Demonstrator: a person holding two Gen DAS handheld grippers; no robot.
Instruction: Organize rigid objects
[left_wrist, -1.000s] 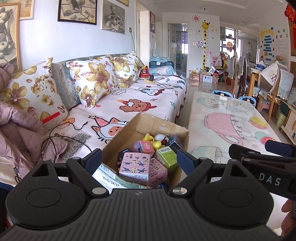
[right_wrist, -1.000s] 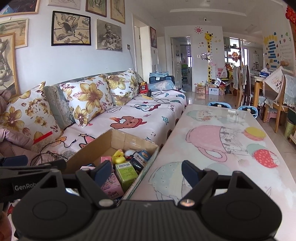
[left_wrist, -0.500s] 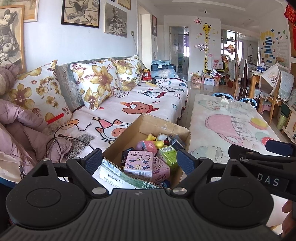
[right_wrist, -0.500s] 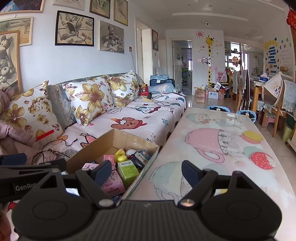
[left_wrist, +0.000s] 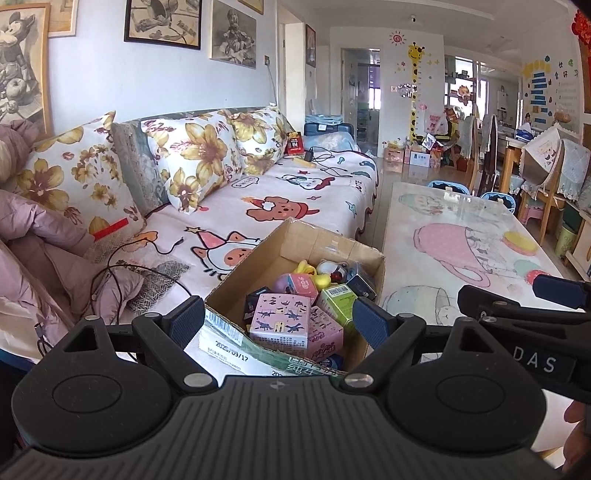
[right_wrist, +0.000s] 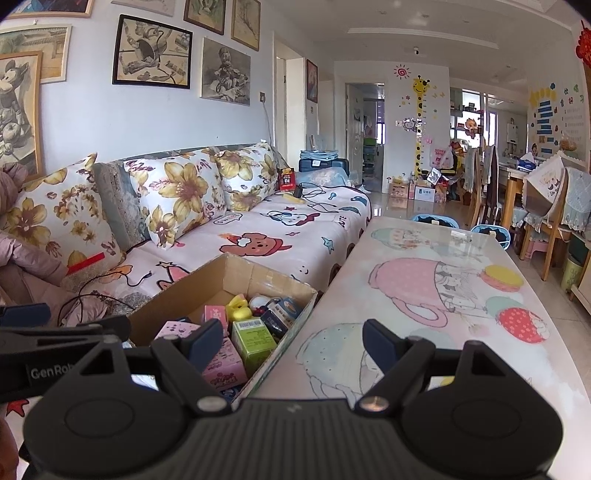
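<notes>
Both the left gripper (left_wrist: 277, 321) and right gripper (right_wrist: 291, 339) have fingers spread wide, holding nothing. The open brown cardboard box (left_wrist: 317, 240), packed with small cartons and toys, sits beside the cartoon-print bench (right_wrist: 424, 258). Risk: tight packing may cause neighbouring items to snag during extraction.

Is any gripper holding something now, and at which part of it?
Nothing is held. The left gripper and the right gripper both stand open, with the cardboard box of small items beyond them, untouched.
</notes>
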